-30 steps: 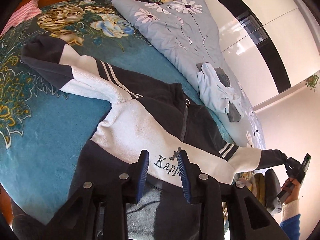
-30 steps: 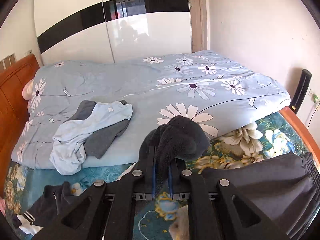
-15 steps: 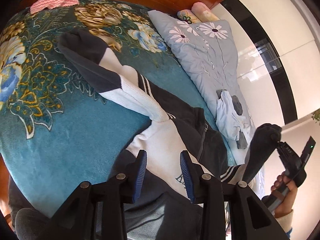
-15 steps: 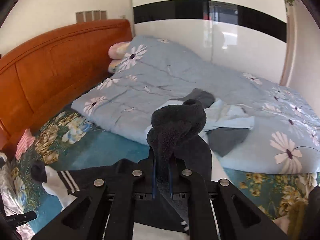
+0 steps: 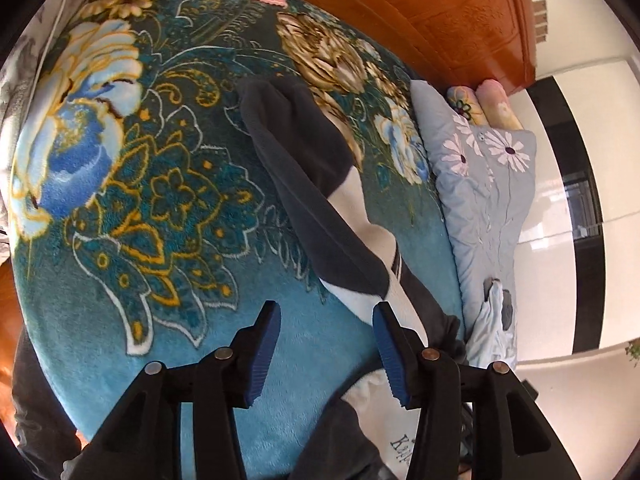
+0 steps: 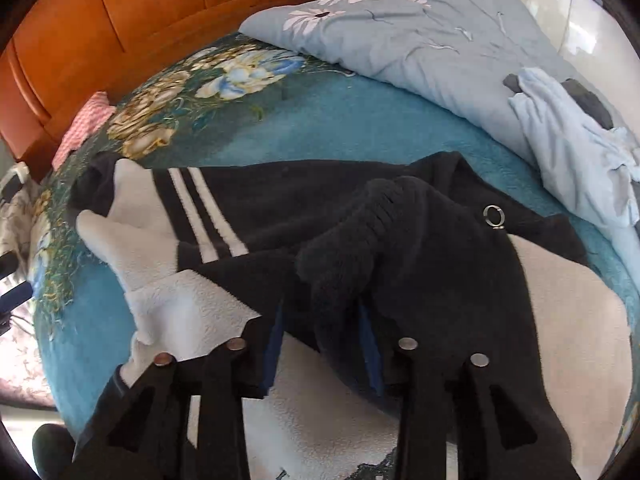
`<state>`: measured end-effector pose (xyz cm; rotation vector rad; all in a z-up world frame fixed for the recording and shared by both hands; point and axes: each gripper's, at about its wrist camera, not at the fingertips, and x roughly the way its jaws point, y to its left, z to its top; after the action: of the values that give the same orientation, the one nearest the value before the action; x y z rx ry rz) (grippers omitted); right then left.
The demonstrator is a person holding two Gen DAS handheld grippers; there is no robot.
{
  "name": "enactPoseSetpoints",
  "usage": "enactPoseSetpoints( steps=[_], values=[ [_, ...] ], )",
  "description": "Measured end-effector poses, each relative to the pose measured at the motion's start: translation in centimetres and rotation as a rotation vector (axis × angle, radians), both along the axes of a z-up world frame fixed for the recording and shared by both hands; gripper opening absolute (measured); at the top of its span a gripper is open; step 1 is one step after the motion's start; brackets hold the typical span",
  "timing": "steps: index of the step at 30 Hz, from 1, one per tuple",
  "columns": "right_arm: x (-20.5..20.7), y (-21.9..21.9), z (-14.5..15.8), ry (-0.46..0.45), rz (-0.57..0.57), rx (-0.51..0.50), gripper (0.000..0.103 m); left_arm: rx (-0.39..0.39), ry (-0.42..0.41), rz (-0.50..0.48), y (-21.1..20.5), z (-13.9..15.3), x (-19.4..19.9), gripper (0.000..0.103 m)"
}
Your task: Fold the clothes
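Left wrist view. A teal floral blanket (image 5: 132, 208) covers the bed, with a wooden headboard (image 5: 440, 12) at upper right and a pale daisy quilt (image 5: 488, 200) down the right side. The fleece jacket (image 5: 400, 300) lies at lower centre-right; its outstretched sleeve (image 5: 304, 184) runs up toward frame centre, dark cuff farthest away. Your left gripper (image 5: 326, 344) stands wide, holding nothing, its right pad at the sleeve's white shoulder end.

Right wrist view. The same blanket (image 6: 340, 120) fills mid-frame, and a light blue garment (image 6: 576, 148) rests on the quilt at upper right. The jacket's black-and-white body (image 6: 568, 320) spans the lower frame, zipper ring (image 6: 494, 216) right of centre. The other sleeve's dark cuff (image 6: 360, 248) lies across the chest. Your right gripper (image 6: 324, 344) has its jaws parted about that cuff; whether they grip it, you cannot tell.

Handling. Judge the fleece soft, light and limp, likely to sag and drag against the plush blanket. Take the outstretched sleeve near its cuff, pinching both layers.
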<state>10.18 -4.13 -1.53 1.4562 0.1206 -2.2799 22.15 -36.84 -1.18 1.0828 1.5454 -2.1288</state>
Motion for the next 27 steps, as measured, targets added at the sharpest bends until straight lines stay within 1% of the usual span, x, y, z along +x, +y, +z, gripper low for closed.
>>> enactPoseSetpoints(
  steps=[2,4,6,8,11,14,15,16,17,20,22,24,27],
  values=[
    [0.2,0.3,0.3,-0.005,0.004,-0.043,0.051,0.056,-0.004,0.055,-2.0,-1.2,-0.8,0.052],
    [0.8,1.3,1.2,-0.005,-0.026,-0.093,0.051,0.116,-0.004,0.110,-4.0,-2.4,-1.7,0.052],
    [1.6,2.4,2.2,-0.007,-0.060,-0.148,0.051,0.152,0.011,0.159,-5.8,-3.1,-2.5,0.053],
    [2.5,3.4,2.9,-0.004,-0.082,-0.178,0.051,0.124,0.004,0.168,-6.6,-2.9,-3.1,0.055],
    [3.8,4.5,3.5,-0.005,-0.099,-0.188,0.051,0.073,-0.010,0.177,-7.6,-2.5,-3.9,0.056],
    [4.8,5.6,3.4,-0.032,-0.126,-0.205,0.051,0.022,-0.024,0.185,-8.6,-2.1,-4.7,0.053],
    [5.2,6.1,3.4,-0.039,-0.143,-0.217,0.051,0.005,-0.029,0.188,-8.9,-1.9,-5.0,0.050],
    [5.6,6.7,3.4,-0.048,-0.163,-0.231,0.051,-0.012,-0.033,0.190,-9.2,-1.8,-5.3,0.031],
    [6.0,7.3,3.3,-0.057,-0.184,-0.246,0.051,-0.029,-0.038,0.193,-9.5,-1.6,-5.5,0.009],
    [6.7,8.9,3.5,-0.076,-0.221,-0.297,0.051,-0.080,-0.052,0.201,-10.5,-1.2,-6.4,0.009],
    [7.2,9.9,3.9,-0.069,-0.232,-0.301,0.051,-0.114,-0.061,0.206,-11.2,-0.9,-6.9,0.009],
    [7.7,11.2,4.6,-0.052,-0.246,-0.303,0.051,-0.177,0.025,0.179,-10.3,2.9,-7.6,0.009],
    [8.7,13.7,5.1,-0.042,-0.291,-0.344,0.051,-0.251,0.189,0.074,-7.2,10.0,-9.5,0.009]
  ],
)
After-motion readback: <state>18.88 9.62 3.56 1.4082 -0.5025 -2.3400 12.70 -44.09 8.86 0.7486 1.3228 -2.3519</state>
